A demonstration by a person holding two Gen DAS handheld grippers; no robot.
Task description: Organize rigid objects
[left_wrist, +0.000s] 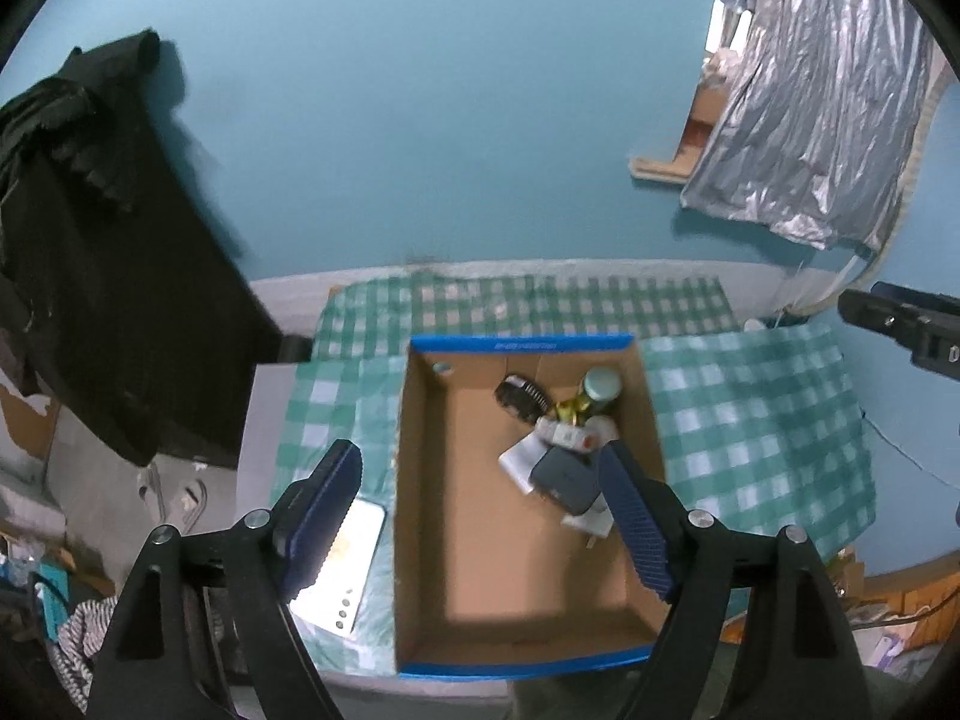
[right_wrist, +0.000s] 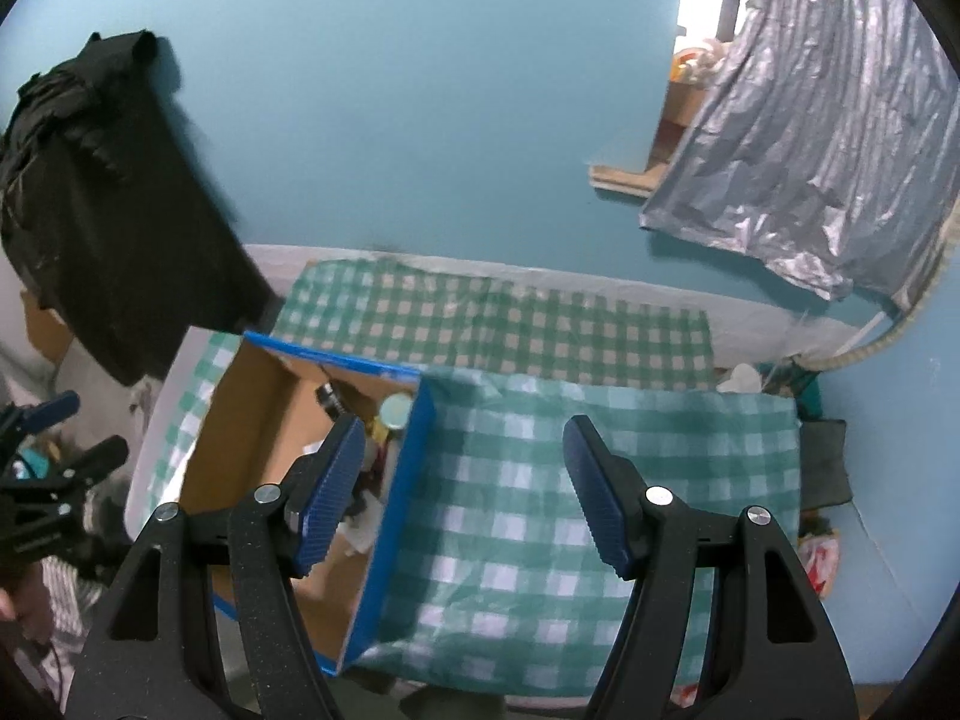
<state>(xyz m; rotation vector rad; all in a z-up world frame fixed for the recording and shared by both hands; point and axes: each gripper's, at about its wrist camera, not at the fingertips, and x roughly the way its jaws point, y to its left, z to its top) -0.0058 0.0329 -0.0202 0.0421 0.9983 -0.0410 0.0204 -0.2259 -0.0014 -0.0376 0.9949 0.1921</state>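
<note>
There is one cardboard box with blue edges. It sits on a green and white checked cloth that covers the counter.

Inside the box, at the far right side, lies one small pile of things. I count one jar with a round teal lid, one dark brush-like thing, one white tube-like thing with a red spot, one gray block and one flat white piece under it. A small gold thing is there too, but it is too blurry to name.

One shiny flat silver thing lies outside the box, just beside its left wall.

There are two tools. The left tool hangs above the box. Its jaws are spread wide with nothing pinched. The pile lies just ahead of its right finger, and the silver thing lies under its left finger.

The right tool hangs over the cloth and the right wall of the box. Its jaws are spread apart too, and nothing is in them. The pile is behind its left finger.
</note>
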